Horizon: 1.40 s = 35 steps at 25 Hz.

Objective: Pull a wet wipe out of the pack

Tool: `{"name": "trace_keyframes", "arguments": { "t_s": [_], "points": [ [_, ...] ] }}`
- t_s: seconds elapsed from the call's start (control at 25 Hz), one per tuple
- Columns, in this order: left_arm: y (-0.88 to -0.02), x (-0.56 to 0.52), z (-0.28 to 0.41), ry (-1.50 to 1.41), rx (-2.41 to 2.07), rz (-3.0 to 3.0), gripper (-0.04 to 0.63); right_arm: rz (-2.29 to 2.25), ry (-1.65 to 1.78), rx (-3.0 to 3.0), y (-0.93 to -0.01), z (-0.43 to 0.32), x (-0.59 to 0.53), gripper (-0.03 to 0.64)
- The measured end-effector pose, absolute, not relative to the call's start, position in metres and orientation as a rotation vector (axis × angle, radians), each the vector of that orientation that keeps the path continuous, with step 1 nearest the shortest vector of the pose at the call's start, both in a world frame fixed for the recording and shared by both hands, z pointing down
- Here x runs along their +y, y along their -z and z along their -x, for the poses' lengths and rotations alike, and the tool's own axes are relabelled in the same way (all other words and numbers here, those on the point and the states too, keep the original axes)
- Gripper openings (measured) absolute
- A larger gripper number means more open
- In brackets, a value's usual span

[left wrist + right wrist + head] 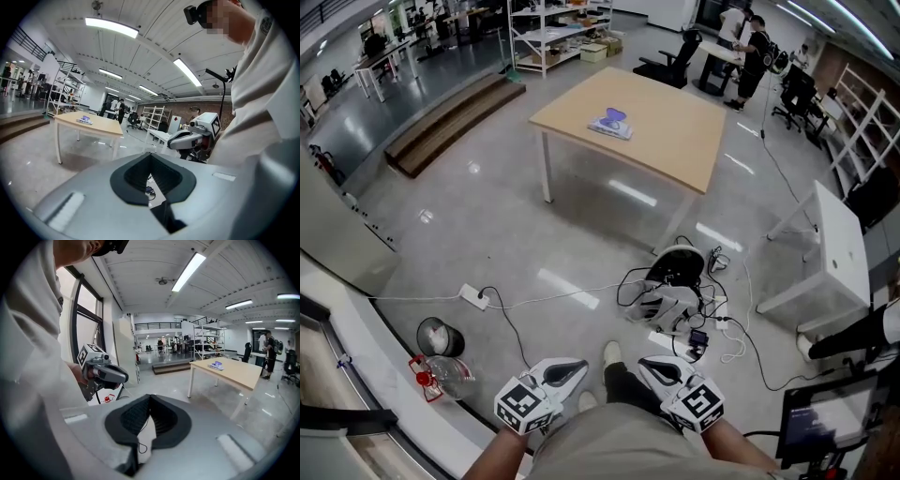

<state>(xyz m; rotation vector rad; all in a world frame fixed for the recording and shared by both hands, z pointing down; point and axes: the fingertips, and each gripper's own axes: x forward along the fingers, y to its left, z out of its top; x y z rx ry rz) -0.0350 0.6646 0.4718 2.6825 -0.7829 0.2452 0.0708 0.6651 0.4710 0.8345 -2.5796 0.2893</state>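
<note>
The wet wipe pack [610, 123] is purple and white and lies on a light wooden table [675, 131] far ahead across the floor. It shows small in the left gripper view [85, 120] and in the right gripper view [216, 365]. Both grippers are held low and close to the person's body, far from the table. The left gripper [570, 368] is shut, its dark pads [136, 174] meeting at the tip with nothing between them. The right gripper [652, 364] is shut and empty too, its pads [165, 422] touching at the tip.
On the floor between me and the table lie a tangle of cables with a white and black device [675, 281] and a power strip [474, 297]. A bottle and a can [441, 361] stand at the lower left. A small white table [839, 248] is at the right, a wooden platform [455, 117] at the left.
</note>
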Motion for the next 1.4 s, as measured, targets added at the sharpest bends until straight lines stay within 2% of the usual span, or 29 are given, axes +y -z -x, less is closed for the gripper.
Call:
{"name": "trace_keyframes", "arguments": {
  "t_s": [0.4,0.84,1.4],
  "points": [
    [-0.461,0.534,0.010,-0.336,-0.832,-2.716,0.005,-0.778,-0.282,-2.658,-0.468,-0.085,0.514,0.002],
    [-0.435,0.362,-0.043,-0.331,-0.890,-2.694,0.005,-0.730,-0.231,-2.695,-0.457,-0.134,0.348,0.002],
    [-0.451,0.204,-0.035,-0.349,-0.800,-2.687,0.005,-0.836,-0.343,-2.639,-0.473,-0.129,0.210,0.002]
  ]
}}
